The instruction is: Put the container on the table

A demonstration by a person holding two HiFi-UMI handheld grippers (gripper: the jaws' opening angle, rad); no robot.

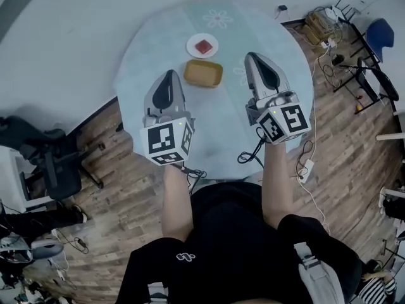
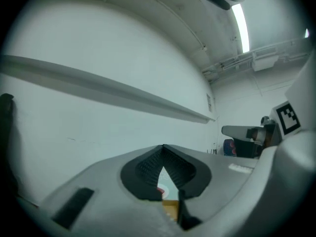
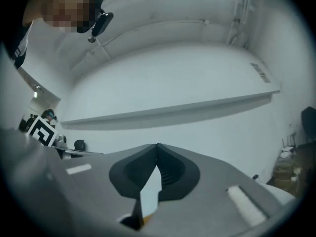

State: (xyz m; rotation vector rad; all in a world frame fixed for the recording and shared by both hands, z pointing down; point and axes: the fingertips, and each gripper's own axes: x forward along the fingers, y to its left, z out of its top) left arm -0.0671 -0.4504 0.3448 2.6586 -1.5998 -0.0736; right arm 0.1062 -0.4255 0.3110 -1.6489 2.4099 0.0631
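Right gripper (image 1: 252, 56) closed, empty; left gripper (image 1: 169, 73) closed too, nothing held. Both over the bench (image 1: 152, 49). Yellow container (image 1: 203, 73) sits on the bench between their tips, touching neither; white plate (image 1: 192, 45) with red piece (image 1: 204, 46) just beyond it.

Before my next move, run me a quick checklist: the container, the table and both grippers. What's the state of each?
1. Yellow container resting on the table: ok.
2. Container upright, open side up: ok.
3. Left gripper shut, nothing held: ok.
4. Right gripper shut, nothing held: ok.
5. Gap between container and white plate: cannot tell.
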